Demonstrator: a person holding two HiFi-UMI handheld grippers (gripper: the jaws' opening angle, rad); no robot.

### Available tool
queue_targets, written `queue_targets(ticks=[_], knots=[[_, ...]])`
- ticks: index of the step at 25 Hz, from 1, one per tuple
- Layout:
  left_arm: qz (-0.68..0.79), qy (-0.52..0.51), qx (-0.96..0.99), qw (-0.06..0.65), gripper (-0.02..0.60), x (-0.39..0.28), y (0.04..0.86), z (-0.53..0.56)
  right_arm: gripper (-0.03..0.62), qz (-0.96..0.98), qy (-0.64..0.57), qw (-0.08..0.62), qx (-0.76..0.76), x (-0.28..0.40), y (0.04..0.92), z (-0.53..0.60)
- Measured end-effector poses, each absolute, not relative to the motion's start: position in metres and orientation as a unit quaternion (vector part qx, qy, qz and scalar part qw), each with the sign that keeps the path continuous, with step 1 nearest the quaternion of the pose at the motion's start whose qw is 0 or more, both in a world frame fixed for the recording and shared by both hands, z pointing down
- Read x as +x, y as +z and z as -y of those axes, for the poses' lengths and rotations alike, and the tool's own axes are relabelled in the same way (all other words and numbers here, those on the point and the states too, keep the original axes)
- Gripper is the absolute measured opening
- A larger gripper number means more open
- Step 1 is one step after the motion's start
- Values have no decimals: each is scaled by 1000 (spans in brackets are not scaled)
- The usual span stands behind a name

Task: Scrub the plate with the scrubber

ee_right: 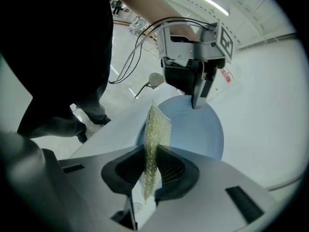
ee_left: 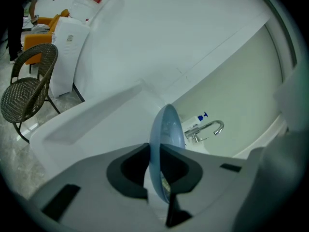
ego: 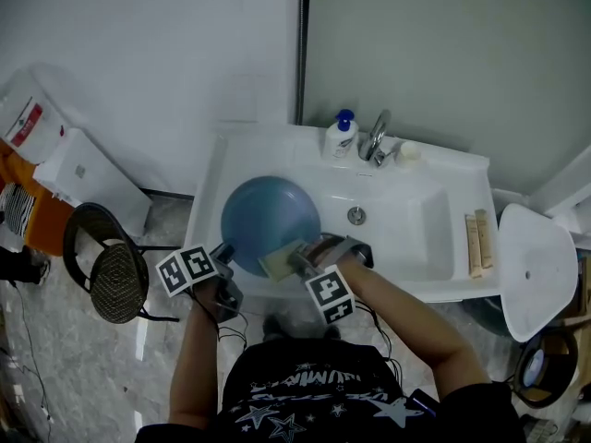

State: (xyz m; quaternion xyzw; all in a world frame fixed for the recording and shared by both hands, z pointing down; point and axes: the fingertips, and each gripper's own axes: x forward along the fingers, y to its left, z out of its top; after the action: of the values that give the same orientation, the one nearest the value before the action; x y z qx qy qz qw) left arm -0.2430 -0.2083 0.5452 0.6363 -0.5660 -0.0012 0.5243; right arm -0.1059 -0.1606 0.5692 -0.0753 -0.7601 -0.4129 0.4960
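Gripping the blue plate (ego: 270, 212) by its lower-left rim, left gripper (ego: 225, 253) has its jaws nearly closed on it, tilted over the sink (ego: 434, 247). Right gripper (ego: 297, 264), pinched on the scrubber (ego: 280, 260), sits at the plate's lower-right edge; plate face lies up-left of it.

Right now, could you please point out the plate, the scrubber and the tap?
plate (ego: 263, 215): head view, blue middle.
scrubber (ee_right: 158, 127): right gripper view, upper mesh.
tap (ego: 378, 133): head view, curved spout.
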Motion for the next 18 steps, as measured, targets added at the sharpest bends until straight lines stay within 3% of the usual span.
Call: queue_targets(ticks=[13,18], knots=[[552,7,653,518,49,-222,547,187,74,816,-341,451,120,-118,515,227],[546,2,661,514,49,-216,540,184,74,805,-330,463,170,-124,508,248]])
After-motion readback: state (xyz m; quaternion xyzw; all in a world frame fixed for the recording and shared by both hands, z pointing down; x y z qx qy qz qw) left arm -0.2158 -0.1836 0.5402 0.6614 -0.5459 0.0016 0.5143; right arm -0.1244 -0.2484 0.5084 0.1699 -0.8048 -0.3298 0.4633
